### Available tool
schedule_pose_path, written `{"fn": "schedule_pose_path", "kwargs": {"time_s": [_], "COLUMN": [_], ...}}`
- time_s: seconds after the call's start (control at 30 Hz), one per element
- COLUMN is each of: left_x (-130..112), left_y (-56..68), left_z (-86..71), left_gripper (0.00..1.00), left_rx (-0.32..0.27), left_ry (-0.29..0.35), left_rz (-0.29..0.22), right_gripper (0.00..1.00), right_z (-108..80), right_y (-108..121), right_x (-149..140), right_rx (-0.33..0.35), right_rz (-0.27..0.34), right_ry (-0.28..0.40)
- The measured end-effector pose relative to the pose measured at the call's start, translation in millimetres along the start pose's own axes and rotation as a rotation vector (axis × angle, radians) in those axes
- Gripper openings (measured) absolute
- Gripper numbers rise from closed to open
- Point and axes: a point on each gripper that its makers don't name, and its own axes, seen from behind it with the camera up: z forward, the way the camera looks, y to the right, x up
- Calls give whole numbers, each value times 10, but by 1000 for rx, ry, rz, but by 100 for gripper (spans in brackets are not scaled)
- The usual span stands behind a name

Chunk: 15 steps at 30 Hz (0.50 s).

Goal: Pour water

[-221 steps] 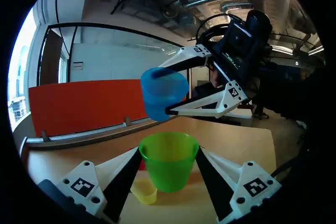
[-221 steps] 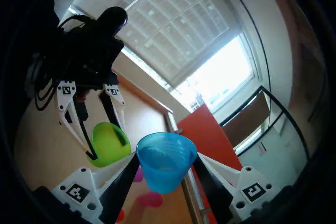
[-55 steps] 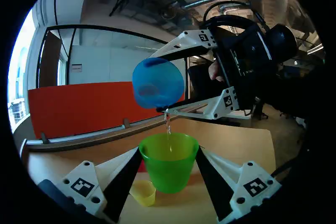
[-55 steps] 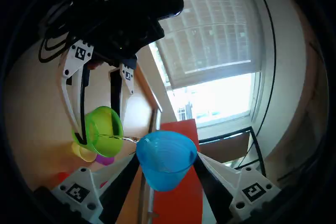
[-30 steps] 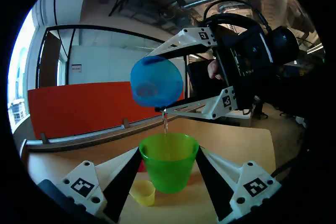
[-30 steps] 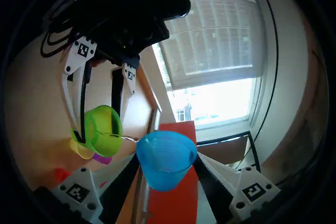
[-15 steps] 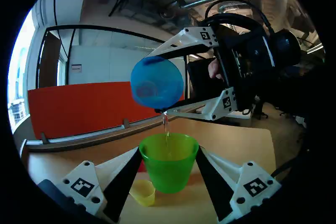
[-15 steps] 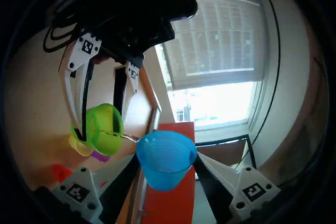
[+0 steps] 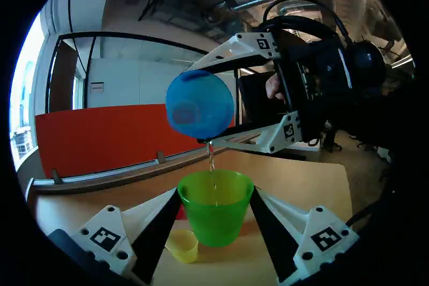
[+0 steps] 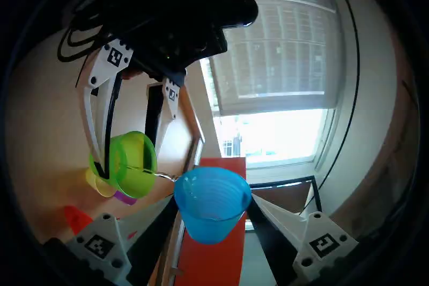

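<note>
the left gripper (image 9: pixel 214 196) is squeezing the green cup (image 9: pixel 215 219), with one finger pressed on each side of it. the green cup sits upright in that grip, low in the middle of the left gripper view, over the wooden table (image 9: pixel 305 178). the right gripper (image 10: pixel 213 206) is squeezing the blue cup (image 10: pixel 212 212) the same way, a finger tight on each side.

in the left gripper view the blue cup is up above the green cup. it is tipped far over, so its open mouth faces the camera. a thin stream of water (image 9: pixel 212 163) falls from the low edge of the blue cup straight down into the green cup. in the right gripper view the same stream runs from the blue cup's rim across to the green cup's mouth. a hand (image 9: pixel 272 86) holds the right gripper from behind, and black wires (image 9: pixel 300 9) loop over it.

a small yellow cup (image 9: pixel 182 244) stands on the table just beside the green cup. in the right gripper view a purple cup (image 10: pixel 124 198) peeks out next to the yellow cup. a small red thing (image 10: pixel 73 217) lies near them, too small to tell what it is. a long red board (image 9: pixel 102 133) stands along the far edge of the table. a bright window (image 10: pixel 273 136) shines past it.
</note>
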Motion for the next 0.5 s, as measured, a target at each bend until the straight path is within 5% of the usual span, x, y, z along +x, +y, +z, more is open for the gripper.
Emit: {"fn": "schedule_pose_path", "kwargs": {"time_s": [0.5], "left_x": [19], "left_y": [-7], "left_z": [-8], "left_gripper": [87], "left_rx": [1], "left_ry": [4], "left_rz": [-2], "right_gripper": [90], "right_z": [23], "right_y": [33], "right_x": [53], "right_rx": [-7], "right_rz": [-48], "right_ry": [-1]}}
